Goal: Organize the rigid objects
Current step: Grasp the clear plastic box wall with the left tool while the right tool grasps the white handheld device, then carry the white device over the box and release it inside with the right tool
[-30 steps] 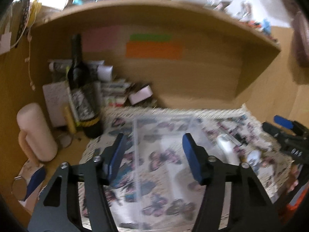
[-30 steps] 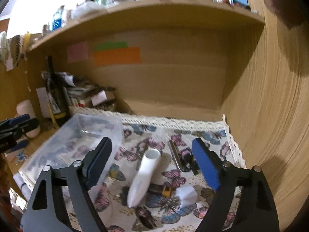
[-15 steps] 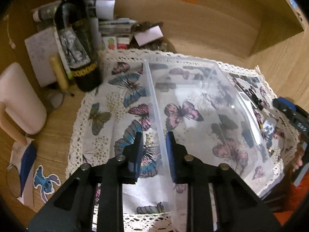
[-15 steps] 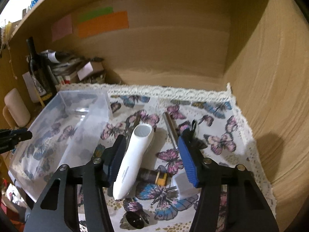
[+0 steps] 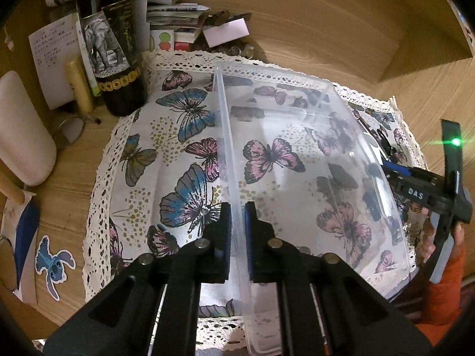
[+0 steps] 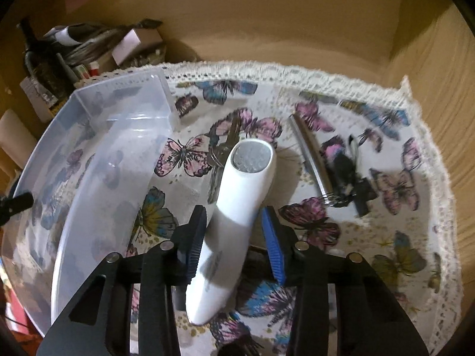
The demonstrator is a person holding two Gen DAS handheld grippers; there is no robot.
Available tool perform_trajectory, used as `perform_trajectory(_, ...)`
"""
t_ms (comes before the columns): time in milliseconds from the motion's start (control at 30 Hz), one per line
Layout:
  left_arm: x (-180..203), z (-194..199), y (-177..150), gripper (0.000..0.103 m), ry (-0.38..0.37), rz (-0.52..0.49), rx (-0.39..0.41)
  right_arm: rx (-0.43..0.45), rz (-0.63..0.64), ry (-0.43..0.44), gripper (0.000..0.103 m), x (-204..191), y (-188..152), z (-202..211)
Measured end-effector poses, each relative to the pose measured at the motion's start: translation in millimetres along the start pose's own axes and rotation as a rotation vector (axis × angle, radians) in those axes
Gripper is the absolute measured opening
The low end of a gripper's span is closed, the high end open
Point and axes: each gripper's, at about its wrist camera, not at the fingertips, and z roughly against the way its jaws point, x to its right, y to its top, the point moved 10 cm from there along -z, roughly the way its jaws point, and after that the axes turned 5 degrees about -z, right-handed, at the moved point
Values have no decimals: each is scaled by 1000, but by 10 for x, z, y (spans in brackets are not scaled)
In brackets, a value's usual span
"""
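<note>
A clear plastic bin [image 5: 350, 160] lies on a butterfly-print cloth [image 5: 166, 136]. My left gripper [image 5: 237, 225] is shut on the bin's left wall. In the right wrist view the bin [image 6: 98, 136] sits at the left. A white handheld device [image 6: 237, 207] with a round metal mesh head lies on the cloth. My right gripper [image 6: 234, 237] straddles its body, jaws narrowed with a small gap on each side. A set of keys [image 6: 222, 154], a metal pen [image 6: 311, 157] and a small black item [image 6: 347, 172] lie beyond.
A dark wine bottle [image 5: 112, 47], papers and small boxes [image 5: 178, 14] stand at the back left. A pink cylinder [image 5: 20, 127] stands at the left. Wooden walls [image 6: 430, 59] close the back and right. The right gripper shows in the left wrist view [image 5: 427, 190].
My left gripper closed on the bin's left wall and stays there. My right gripper lowered over the white device and its jaws narrowed around it.
</note>
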Motion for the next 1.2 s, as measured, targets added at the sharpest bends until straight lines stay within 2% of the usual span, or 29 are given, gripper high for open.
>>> perform_trajectory(200,8,3,3,9,13,-18,7,-67,0,-8,31,3,-20,-215)
perform_trajectory(433,6,5,5,9,11,-15,8,1,16,-53,29,13,51,-97)
perform_trajectory(700,13,8,3,9,7,-11,9,131,36,-62,29,-76,260,344)
perform_trajectory(1033,25,6,10,9,12,-40,24,238,104,13,29,-560,504,726)
perform_trajectory(1200,19,6,14,9,8,-57,31,249,148,48,29,-884,510,725)
